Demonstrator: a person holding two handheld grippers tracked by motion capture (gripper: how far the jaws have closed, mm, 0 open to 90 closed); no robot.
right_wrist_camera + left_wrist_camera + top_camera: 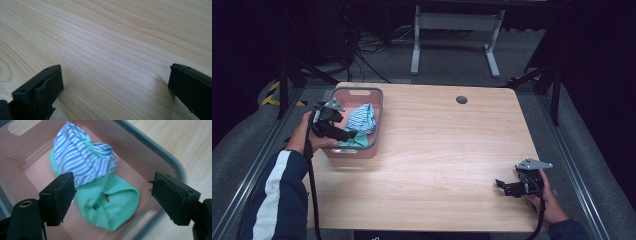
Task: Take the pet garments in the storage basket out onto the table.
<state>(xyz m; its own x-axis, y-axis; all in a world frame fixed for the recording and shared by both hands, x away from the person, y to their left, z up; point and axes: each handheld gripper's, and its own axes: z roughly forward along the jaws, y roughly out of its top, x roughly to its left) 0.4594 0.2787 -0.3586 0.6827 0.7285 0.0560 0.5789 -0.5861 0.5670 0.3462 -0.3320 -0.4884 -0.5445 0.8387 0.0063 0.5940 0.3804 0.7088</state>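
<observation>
Left gripper (343, 131): jaws wide apart, holding nothing, poised over the near end of the pink basket (377, 122).
Right gripper (507, 187): jaws spread wide and empty, low over bare bench (447, 145) at about 4 o'clock.
Basket: at 10 o'clock on the bench, by its left edge.
Cloths: striped blue cloth (82, 157) lies partly on the rolled green cloth (110, 202), both inside the basket.
Risk: closing now could pinch both cloths together, since they overlap.
Risk: a jaw catching the rim could drag the light basket.
</observation>
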